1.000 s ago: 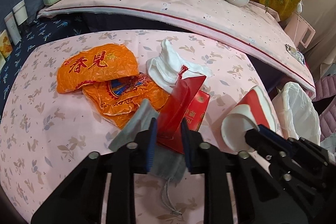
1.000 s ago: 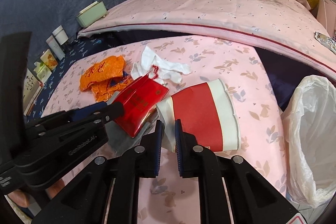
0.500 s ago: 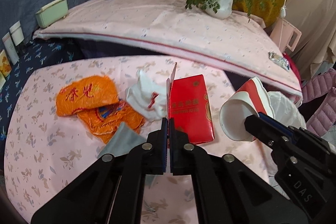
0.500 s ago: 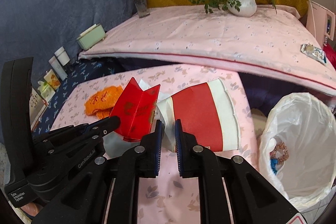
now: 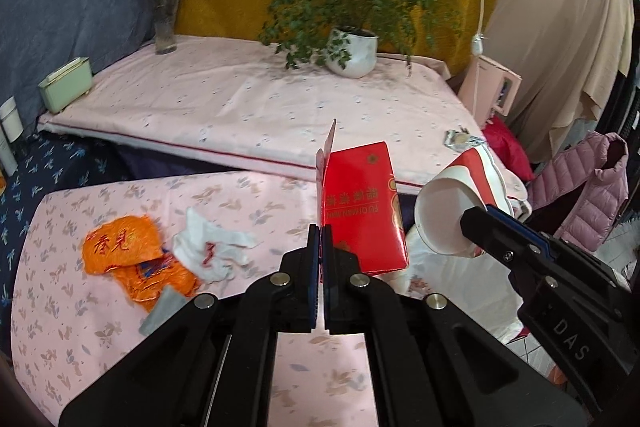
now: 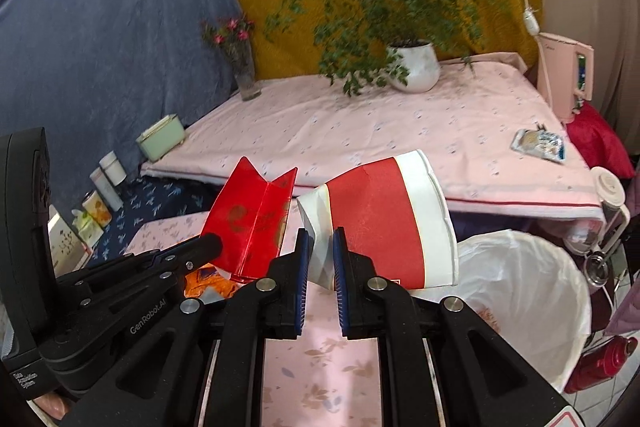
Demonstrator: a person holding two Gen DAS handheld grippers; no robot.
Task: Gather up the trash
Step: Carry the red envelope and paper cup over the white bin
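Note:
My left gripper (image 5: 320, 239) is shut on a flat red carton (image 5: 362, 211) and holds it upright above the pink table (image 5: 72, 307); the carton also shows in the right wrist view (image 6: 252, 223). My right gripper (image 6: 320, 247) is shut on the crushed base of a red and white paper cup (image 6: 384, 223), held in the air; the cup shows in the left wrist view (image 5: 452, 211) too. Orange wrappers (image 5: 128, 255), a white tissue (image 5: 212, 251) and a grey scrap (image 5: 162, 311) lie on the table. A bin with a white bag (image 6: 520, 295) stands at the right.
A higher pink-covered surface (image 5: 240, 107) behind holds a potted plant (image 5: 352, 51), a flower vase (image 5: 165, 27), a green box (image 5: 66, 83) and a foil wrapper (image 6: 540, 143). A pink kettle (image 6: 564, 75), a pink jacket (image 5: 588, 195) and a red bottle (image 6: 600, 363) are at the right.
Both grippers have risen higher above the table with the carton and the cup. The left gripper shut on the carton a second ago. The bin bag has come closer on the right.

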